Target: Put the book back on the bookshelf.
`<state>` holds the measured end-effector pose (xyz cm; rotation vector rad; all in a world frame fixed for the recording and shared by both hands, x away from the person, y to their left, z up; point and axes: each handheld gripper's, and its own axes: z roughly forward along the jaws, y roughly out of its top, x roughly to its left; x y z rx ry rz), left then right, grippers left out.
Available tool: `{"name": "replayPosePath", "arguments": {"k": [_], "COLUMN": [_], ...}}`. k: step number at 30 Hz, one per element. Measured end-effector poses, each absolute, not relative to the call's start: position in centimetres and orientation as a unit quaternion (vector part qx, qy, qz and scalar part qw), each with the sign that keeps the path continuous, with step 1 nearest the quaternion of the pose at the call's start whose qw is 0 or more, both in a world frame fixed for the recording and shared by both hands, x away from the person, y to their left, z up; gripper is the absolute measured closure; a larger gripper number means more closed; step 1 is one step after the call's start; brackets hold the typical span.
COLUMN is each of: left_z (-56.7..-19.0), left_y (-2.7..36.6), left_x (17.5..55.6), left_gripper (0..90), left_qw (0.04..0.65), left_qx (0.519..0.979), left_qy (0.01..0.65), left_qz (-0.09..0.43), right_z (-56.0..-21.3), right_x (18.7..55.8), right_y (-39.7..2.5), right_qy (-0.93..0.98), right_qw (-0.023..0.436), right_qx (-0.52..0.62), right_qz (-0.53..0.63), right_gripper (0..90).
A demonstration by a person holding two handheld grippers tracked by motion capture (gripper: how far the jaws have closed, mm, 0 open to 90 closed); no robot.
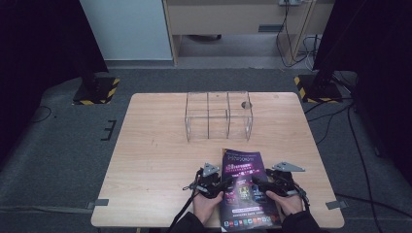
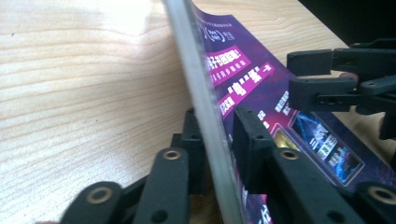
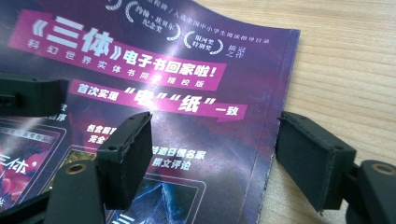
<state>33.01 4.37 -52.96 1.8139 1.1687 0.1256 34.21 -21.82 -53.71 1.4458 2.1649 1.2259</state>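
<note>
One purple magazine [image 1: 245, 189], one clear three-compartment box [image 1: 218, 116], two grippers, one wooden table [image 1: 150, 160]

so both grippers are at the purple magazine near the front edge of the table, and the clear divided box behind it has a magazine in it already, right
Not quite: the clear divided box holds no magazine; the high view shows bare table through its walls. The rest stands: the left gripper and right gripper are both at the purple magazine near the front edge of the table.

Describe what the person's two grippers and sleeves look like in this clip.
Both the left gripper and the right gripper are black, with blocky rectangular jaws, brass-coloured pivot pins and a grey three-cornered plate on top. A black cable trails from the left one. Sleeves are dark.
</note>
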Motion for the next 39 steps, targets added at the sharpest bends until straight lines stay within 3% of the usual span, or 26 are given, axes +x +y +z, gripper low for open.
{"name": "replayPosePath", "arguments": {"k": [7, 27, 39], "left_z": [-52.0, -47.7, -46.7], "left_y": [4.4, 5.6, 6.4], "left_x": [33.0, 32.5, 32.1], "left_gripper": [82.7, 83.4, 83.4], "left_qw": [0.488, 0.543, 0.562], "left_qx": [0.735, 0.719, 0.71], "left_qy": [0.468, 0.427, 0.416], "left_qz": [0.047, 0.072, 0.083], "right_z": [-53.4, -51.9, -52.4], "right_x": [34.1, 34.1, 34.2], "right_y": [-21.9, -22.3, -22.0], "right_qy": [0.745, 0.727, 0.731], "right_qw": [0.128, 0.116, 0.059], "right_qx": [0.488, 0.466, 0.455], "right_qz": [0.436, 0.49, 0.505], "right_gripper": [23.1, 17.2, 17.4]}}
